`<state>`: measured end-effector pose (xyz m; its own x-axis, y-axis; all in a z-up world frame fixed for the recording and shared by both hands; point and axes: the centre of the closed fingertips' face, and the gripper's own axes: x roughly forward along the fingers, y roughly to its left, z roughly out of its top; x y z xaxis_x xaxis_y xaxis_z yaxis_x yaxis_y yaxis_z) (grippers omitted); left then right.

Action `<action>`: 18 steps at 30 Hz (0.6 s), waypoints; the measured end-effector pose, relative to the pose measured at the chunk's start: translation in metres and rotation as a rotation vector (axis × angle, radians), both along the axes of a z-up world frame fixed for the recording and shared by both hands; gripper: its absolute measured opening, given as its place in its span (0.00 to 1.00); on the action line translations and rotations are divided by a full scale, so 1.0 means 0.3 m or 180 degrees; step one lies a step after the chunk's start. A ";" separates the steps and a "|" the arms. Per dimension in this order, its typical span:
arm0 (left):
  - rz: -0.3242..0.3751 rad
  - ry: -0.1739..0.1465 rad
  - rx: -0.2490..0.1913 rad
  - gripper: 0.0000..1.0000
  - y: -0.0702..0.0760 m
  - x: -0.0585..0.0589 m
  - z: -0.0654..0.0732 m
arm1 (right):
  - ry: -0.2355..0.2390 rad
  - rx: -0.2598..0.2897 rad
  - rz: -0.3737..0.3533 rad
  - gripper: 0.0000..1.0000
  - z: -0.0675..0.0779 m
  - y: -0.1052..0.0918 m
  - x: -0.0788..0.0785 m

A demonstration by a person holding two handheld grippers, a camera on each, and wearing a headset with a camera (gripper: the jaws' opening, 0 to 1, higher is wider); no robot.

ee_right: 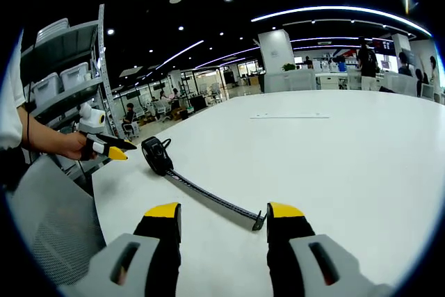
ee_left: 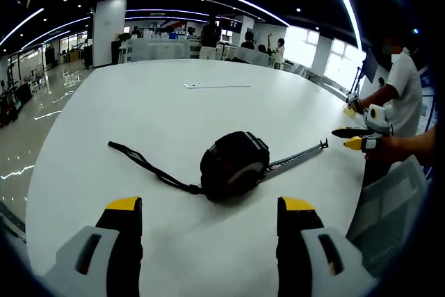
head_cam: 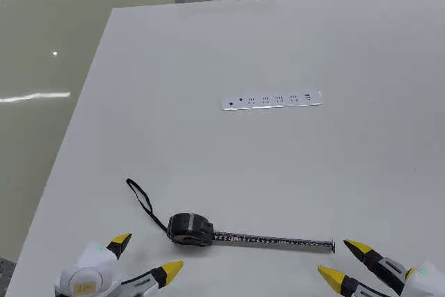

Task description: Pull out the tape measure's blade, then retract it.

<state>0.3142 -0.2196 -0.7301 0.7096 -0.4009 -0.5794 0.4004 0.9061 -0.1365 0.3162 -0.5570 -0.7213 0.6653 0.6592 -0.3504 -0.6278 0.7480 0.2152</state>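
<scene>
Head view: we have the tape measure case (head_cam: 189, 229) just ahead of our left gripper (head_cam: 147, 253), blade (head_cam: 274, 242) lying rightward along the table (head_cam: 278, 165), hook (head_cam: 333, 245) nearest our right gripper (head_cam: 343, 261), both grippers wide and empty.

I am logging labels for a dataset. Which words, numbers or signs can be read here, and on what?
No text can be read.
Tape measure blade: printed scale marks, too small to read.
White strip on the table: dark symbols, too blurred to read.
Sticker on the left gripper: too small to read.
</scene>
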 end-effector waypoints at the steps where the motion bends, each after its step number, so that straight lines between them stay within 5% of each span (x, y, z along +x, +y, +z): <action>1: 0.0019 -0.0003 -0.0012 0.78 0.002 -0.001 0.002 | -0.0003 0.0004 -0.0004 0.49 0.001 0.001 0.001; 18: 0.0093 0.0047 -0.0016 0.77 -0.006 -0.014 -0.006 | 0.0011 0.0046 0.0017 0.49 0.002 0.007 -0.007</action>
